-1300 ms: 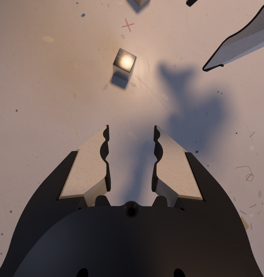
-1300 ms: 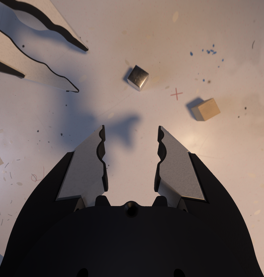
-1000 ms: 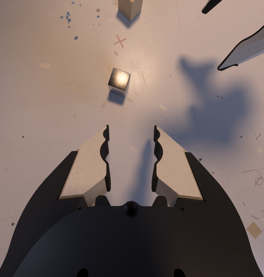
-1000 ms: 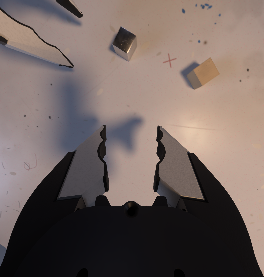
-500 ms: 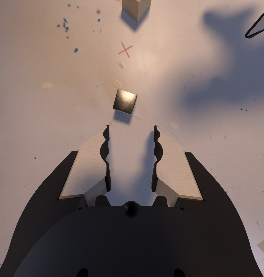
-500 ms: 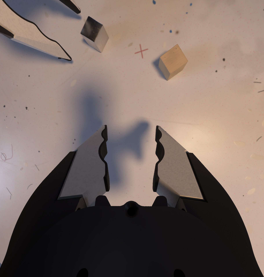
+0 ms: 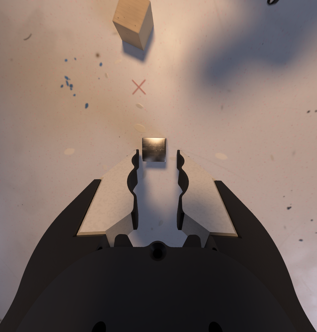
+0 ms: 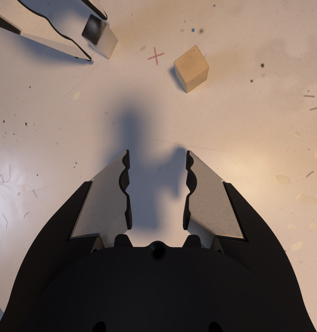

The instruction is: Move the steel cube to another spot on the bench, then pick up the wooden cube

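Note:
The steel cube (image 7: 154,151) sits on the bench just between the tips of my open left gripper (image 7: 157,152), close to the left fingertip, with a gap to the right one. In the right wrist view the steel cube (image 8: 100,38) shows at the top left between the left gripper's fingers (image 8: 51,38). The wooden cube (image 7: 134,22) lies farther ahead at the top of the left wrist view. In the right wrist view the wooden cube (image 8: 192,68) rests ahead and to the right of my open, empty right gripper (image 8: 157,152).
A red cross mark (image 7: 138,87) is drawn on the pale bench (image 7: 244,143) between the two cubes; it also shows in the right wrist view (image 8: 155,56). Blue paint specks (image 7: 68,83) and small dark flecks dot the surface. Soft gripper shadows fall across it.
My left gripper has moved forward and down, so the steel cube now lies between its fingertips. My right gripper has drawn nearer to the wooden cube. Both stay open.

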